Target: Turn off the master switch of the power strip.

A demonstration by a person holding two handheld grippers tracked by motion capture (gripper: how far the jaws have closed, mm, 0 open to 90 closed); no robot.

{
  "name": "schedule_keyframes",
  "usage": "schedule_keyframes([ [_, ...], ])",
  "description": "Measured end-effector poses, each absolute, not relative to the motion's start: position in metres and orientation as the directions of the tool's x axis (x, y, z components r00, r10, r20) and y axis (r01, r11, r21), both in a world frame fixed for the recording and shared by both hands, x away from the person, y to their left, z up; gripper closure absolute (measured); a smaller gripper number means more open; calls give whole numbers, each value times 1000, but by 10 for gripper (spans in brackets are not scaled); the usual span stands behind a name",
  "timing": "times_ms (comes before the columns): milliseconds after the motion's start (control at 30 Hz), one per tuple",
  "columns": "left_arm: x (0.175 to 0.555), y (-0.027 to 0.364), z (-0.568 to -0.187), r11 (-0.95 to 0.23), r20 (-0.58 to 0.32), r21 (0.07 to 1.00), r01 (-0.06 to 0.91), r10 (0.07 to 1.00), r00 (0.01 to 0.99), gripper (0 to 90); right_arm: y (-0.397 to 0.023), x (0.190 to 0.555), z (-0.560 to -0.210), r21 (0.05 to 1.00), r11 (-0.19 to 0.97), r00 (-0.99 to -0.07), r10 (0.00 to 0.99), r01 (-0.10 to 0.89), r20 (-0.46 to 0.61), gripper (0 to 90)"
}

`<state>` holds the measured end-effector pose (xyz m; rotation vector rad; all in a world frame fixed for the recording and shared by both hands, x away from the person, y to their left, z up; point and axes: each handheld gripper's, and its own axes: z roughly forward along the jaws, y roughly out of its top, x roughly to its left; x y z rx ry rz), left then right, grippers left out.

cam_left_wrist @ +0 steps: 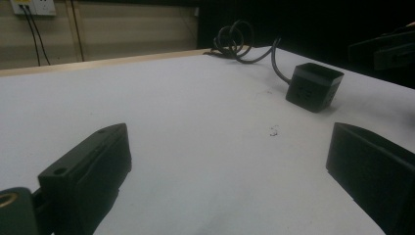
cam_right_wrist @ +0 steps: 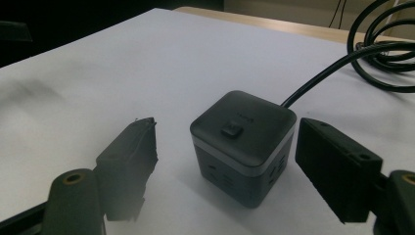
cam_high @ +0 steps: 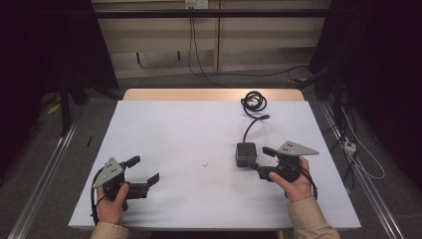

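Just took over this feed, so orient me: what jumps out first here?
A dark cube power strip sits right of centre on the white table, between the open right tongs, untouched. Its black cord coils at the far edge. The left tongs hang open at the near left.

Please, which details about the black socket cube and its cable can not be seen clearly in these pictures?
- Socket cube: its far sides are hidden by its own body in the right gripper view; the mark on the top button is too small to read.
- Cable: its plug end is lost in the coil in the high view, and the right gripper view's edge cuts the coil.
- Right gripper: one jaw is blurred.
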<state>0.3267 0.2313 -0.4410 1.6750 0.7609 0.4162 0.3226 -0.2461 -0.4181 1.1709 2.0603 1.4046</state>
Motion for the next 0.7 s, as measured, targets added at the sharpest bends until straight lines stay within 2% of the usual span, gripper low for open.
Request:
schedule_keyframes([
  [700, 326, 232, -440, -97, -124, 961, 257, 681, 722, 25, -263, 306, -422, 908, 149, -580, 806, 392, 119, 199],
])
